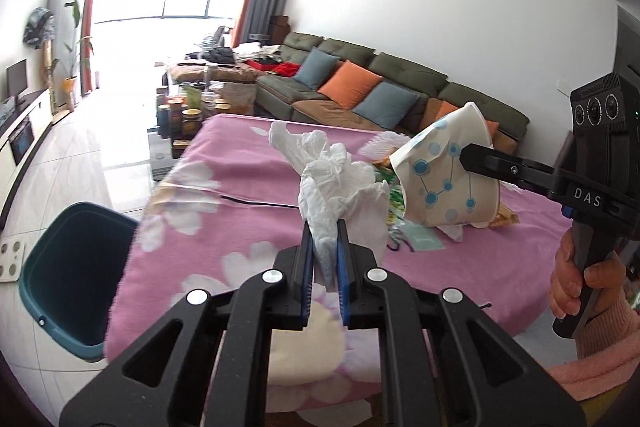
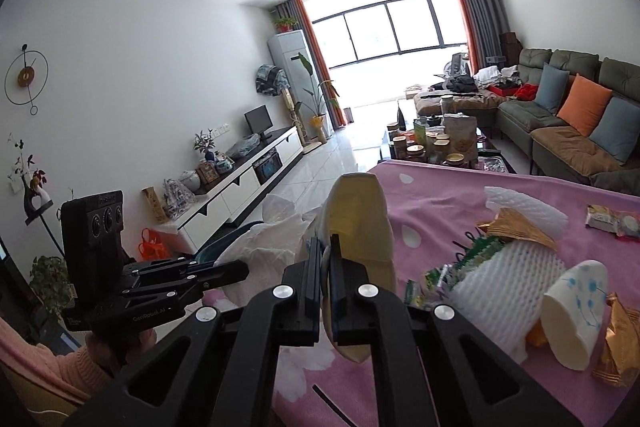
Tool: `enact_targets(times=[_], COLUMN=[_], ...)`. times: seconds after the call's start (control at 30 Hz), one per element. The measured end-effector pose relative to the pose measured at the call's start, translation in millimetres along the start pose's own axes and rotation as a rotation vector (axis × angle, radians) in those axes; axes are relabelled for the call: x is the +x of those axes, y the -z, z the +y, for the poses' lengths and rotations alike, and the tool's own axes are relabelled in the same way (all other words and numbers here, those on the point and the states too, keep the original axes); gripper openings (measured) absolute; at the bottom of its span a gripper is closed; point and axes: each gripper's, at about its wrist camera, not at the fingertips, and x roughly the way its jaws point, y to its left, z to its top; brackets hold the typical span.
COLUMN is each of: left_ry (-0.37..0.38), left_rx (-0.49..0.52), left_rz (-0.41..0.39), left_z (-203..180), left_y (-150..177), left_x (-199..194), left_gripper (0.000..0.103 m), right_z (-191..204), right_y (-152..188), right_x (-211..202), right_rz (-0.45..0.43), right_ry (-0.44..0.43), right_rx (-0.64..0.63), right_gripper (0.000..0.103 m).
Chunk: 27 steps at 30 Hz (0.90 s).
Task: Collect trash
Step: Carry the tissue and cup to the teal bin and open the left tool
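Counter (image 2: 448,195) covered by a pink floral cloth. Lying on it, right wrist view: white foam fruit net (image 2: 494,287), a second foam net (image 2: 524,207) farther back, gold foil wrappers (image 2: 516,225), a squashed paper cup (image 2: 574,311) with blue print, and a small snack packet (image 2: 612,221) near the far right edge.

Two paper cups (image 2: 576,311), two foam nets (image 2: 494,301), one tissue (image 1: 340,183), one bin (image 1: 76,279)
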Motion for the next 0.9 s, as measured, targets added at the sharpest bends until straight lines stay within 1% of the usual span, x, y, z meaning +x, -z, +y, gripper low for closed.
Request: enact_targets(times=[0.23,0.37,0.47,0.63,0.8,0.9], left_ry=[-0.211,-0.309,-0.358,-0.416,-0.450,-0.458], left_rx=[-0.118,-0.171,-0.207,-0.255,-0.289,-0.297], left_rz=[-0.045,-0.032,-0.015,0.024,0.067,0.099], left_z=[82,123,158,199,227,235], left_y=[-2,-1,3,11,18,23], left_x=[-44,-56,-52,-46,-33,-16], left_gripper=[0.011,0.011,0.011,0.011,0.012,0.012], right_z=[43,68,84,104,118,124], right_y=[-28,-37,-39,-35,-26,-16], right_x=[79,122,154,197,235,260], right_rz=[0.083,0.135,0.178,0.262,0.344,0.418], right_ry=[-0.161,-0.230,-0.261,-0.311,-0.303,-0.299], right_rx=[-0.044,-0.060,-0.075,-0.065,-0.061,-0.055], right_gripper=[0.003,0.003,0.003,0.003,0.003,0.003])
